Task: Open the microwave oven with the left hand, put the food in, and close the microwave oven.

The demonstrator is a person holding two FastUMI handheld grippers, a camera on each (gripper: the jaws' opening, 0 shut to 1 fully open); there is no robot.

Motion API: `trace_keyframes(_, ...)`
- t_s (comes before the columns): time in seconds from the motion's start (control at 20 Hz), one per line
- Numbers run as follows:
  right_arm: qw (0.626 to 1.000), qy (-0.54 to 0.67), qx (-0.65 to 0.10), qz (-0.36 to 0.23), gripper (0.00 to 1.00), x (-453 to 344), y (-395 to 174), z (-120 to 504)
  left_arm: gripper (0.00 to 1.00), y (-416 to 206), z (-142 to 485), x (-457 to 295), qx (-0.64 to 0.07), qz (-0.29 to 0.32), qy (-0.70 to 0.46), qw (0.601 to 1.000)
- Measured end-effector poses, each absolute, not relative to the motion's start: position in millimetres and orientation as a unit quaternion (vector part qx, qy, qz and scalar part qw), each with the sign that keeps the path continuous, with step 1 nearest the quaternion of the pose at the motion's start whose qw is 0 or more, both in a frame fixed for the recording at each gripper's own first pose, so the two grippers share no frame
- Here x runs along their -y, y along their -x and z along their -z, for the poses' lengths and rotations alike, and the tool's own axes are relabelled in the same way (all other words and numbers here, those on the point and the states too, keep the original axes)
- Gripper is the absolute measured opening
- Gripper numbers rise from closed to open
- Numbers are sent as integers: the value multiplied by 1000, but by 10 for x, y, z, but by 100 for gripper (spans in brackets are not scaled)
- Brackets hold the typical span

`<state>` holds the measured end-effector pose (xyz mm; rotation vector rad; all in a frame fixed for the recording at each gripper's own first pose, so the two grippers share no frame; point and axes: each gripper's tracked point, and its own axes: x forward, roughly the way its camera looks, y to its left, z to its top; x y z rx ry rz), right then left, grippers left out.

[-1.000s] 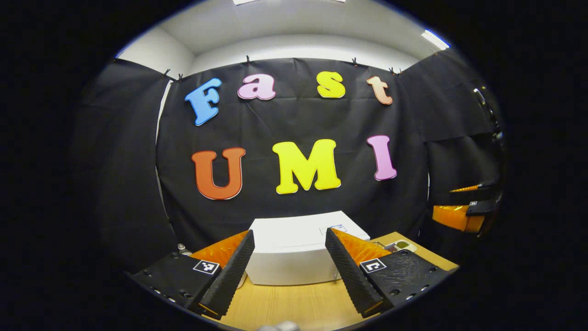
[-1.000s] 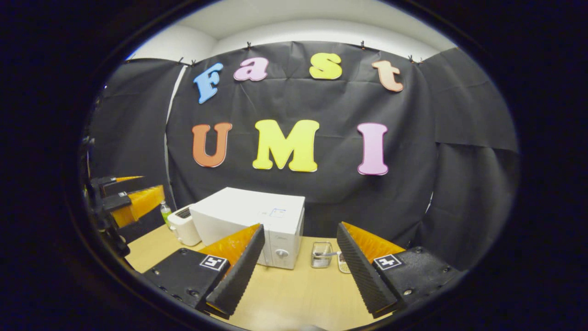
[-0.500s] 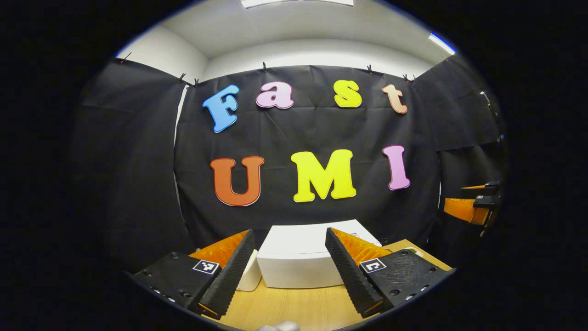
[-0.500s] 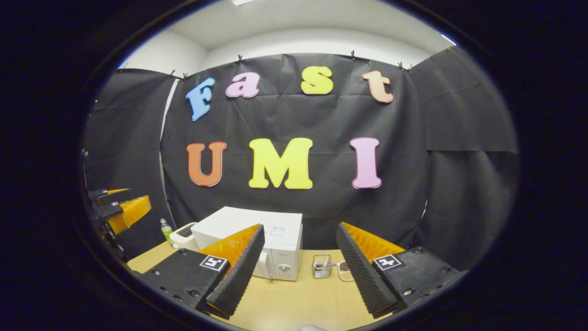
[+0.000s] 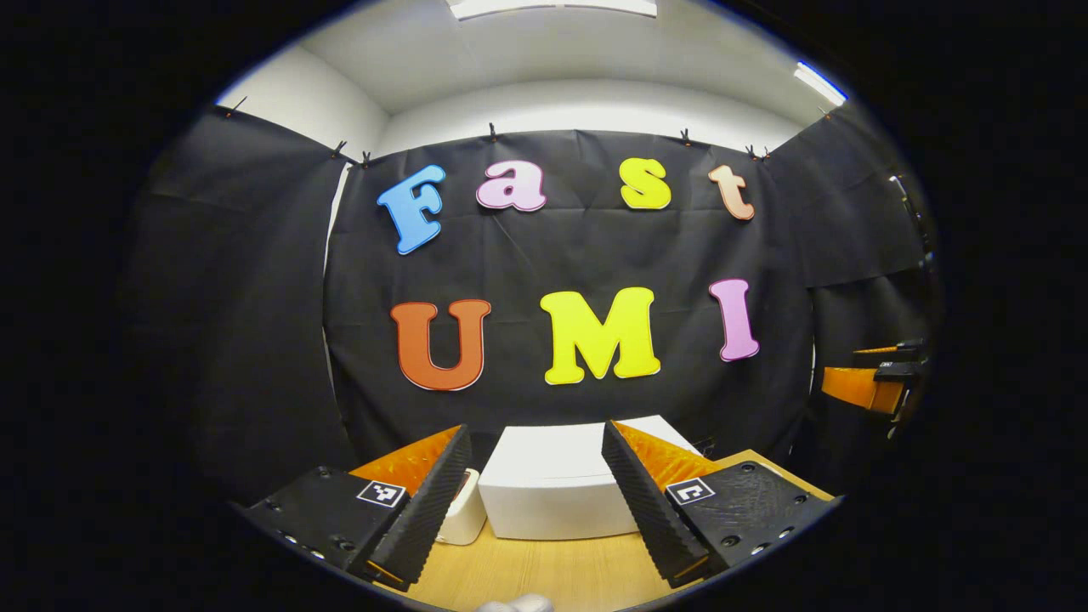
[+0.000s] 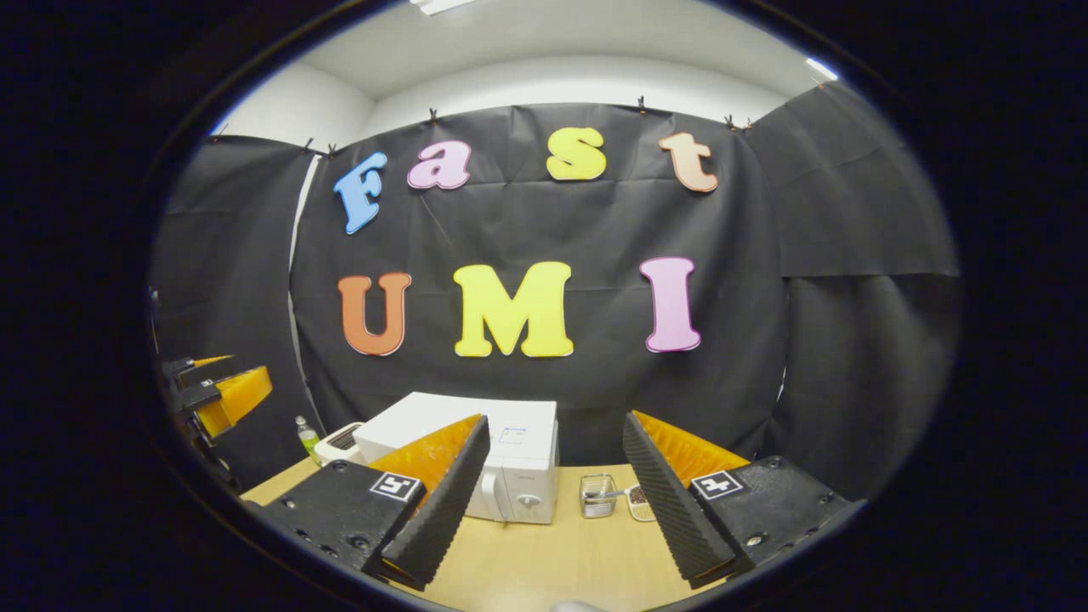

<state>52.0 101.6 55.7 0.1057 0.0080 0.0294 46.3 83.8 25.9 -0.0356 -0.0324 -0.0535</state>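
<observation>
Your left gripper (image 5: pixel 537 544) hangs above the near edge of the wooden table (image 5: pixel 544 569) with its fingers spread wide and nothing between them. Through the gap you see the white microwave (image 5: pixel 552 493) from above and in front; its lower front is cut off by your own fingers, so you cannot make out the door or handle from here. To its left a white toaster (image 5: pixel 463 518) peeks out, mostly hidden behind your left finger. At the far right edge of the left gripper view, the other gripper (image 5: pixel 875 378) shows small and partly cut off, held up off the table.

Your right gripper (image 6: pixel 552 527) is also wide open and holds nothing. In the right gripper view the microwave (image 6: pixel 501 463) stands at the back of the table (image 6: pixel 544 561) against the black cloth, door shut, with its handle and a knob on the right of its front; your left finger covers much of its door. Just right of it stands a small clear container (image 6: pixel 597 495) with something metal inside, too small to name. Touching or just beside that is a little dish of dark food (image 6: pixel 639 501), half hidden by your right finger. Left of the microwave sit the toaster (image 6: pixel 340 440) and a small bottle (image 6: pixel 306 435). The left gripper (image 6: pixel 217 395) shows at the far left edge, raised, its fingers apart.
</observation>
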Motion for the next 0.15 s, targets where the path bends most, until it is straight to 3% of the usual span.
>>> trace_keyframes(0.05,998,-53,-5,-14,92,-1000,-516,-554,95,-457,-253,-829,16,28,18,999)
trace_keyframes(0.1,998,-54,-3,-12,100,-992,-523,-563,95,-451,-274,-829,18,30,20,999)
trace_keyframes(0.15,998,-54,-4,-11,92,-985,-522,-567,95,-453,-281,-827,18,30,19,999)
